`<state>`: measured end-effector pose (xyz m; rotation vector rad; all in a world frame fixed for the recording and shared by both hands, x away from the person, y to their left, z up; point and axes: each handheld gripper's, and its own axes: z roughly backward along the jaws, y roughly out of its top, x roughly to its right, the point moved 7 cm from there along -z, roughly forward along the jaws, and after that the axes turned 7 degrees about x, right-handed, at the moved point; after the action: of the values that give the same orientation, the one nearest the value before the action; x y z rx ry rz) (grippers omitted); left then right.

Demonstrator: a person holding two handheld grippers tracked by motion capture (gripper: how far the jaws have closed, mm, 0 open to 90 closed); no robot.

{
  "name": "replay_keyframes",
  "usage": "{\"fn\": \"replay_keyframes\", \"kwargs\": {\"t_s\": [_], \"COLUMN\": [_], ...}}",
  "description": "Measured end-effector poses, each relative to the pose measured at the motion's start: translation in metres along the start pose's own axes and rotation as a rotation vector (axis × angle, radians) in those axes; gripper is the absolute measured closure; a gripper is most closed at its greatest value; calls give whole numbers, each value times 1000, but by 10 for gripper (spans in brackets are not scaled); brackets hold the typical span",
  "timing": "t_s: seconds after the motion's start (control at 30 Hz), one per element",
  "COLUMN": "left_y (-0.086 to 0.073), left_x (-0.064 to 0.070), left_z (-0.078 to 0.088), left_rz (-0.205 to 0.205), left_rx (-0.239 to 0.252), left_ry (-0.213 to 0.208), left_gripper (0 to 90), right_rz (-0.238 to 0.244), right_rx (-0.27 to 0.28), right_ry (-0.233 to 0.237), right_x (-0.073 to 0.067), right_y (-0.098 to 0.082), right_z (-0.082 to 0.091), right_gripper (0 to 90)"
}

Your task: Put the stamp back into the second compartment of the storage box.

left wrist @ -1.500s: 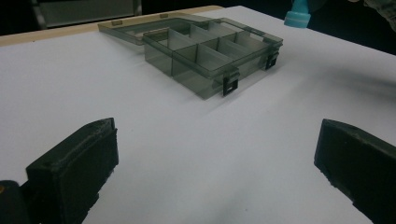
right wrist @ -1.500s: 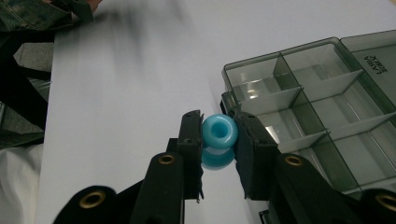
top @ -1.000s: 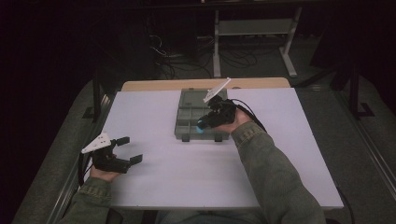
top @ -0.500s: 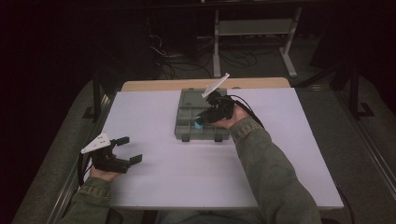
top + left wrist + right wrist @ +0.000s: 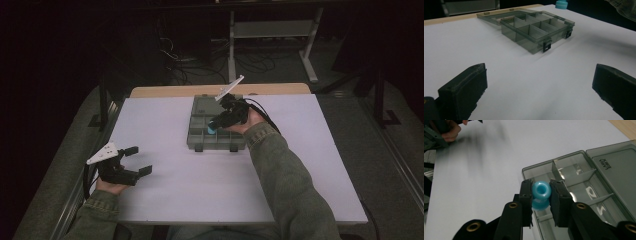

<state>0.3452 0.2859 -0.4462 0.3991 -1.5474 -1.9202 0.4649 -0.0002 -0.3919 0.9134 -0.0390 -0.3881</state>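
A smoky grey compartment box (image 5: 202, 136) (image 5: 536, 30) (image 5: 584, 190) lies open at the table's far middle, its lid (image 5: 205, 104) (image 5: 616, 162) flat behind it. My right gripper (image 5: 214, 126) (image 5: 541, 192) hovers over the box, shut on a small blue spool-shaped piece (image 5: 212, 129) (image 5: 541, 195) (image 5: 562, 3). The compartments look empty. My left gripper (image 5: 136, 161) (image 5: 541, 87) rests open at the table's near left, far from the box, nothing between its jaws.
The white tabletop (image 5: 200, 190) (image 5: 511, 67) has a wooden strip (image 5: 165, 91) along its far edge. Beyond it stand a metal stand (image 5: 270, 30) and loose cables (image 5: 200, 65) on a dark floor.
My right gripper, holding the blue piece, has shifted slightly farther over the box. The left gripper has stayed put.
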Motion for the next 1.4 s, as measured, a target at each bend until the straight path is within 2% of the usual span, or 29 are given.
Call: {"fn": "replay_keyframes", "kwargs": {"t_s": [0.27, 0.63, 0.83, 0.93, 1.13, 1.23, 1.27, 1.4], "left_y": [0, 0, -1, -1, -1, -1, -1, -1], "left_x": [0, -1, -1, -3, -3, -3, -3, -3], "left_z": [0, 0, -1, 0, 0, 0, 0, 0], "left_rz": [5, 4, 6, -9, -12, -13, -11, -5], "left_rx": [2, 2, 3, -8, -6, -12, -10, -6], "left_ry": [0, -1, -2, -5, -6, -5, -6, -6], "left_gripper": [0, 0, 0, 0, 0, 0, 0, 0], "right_rz": [-31, -29, -17, -11, -4, -6, -2, -14], "right_rx": [-3, 14, -9, -29, -25, -27, -37, -36], "right_ry": [-11, -3, -11, -3, -19, -10, -31, -41], "right_x": [11, 21, 25, 28, 33, 35, 39, 45], "right_y": [0, 5, 6, 9, 15, 16, 18, 21], "right_z": [-3, -10, -16, -20, -27, -29, -30, -30], "right_gripper": [713, 713, 713, 713, 713, 713, 713, 713]}}
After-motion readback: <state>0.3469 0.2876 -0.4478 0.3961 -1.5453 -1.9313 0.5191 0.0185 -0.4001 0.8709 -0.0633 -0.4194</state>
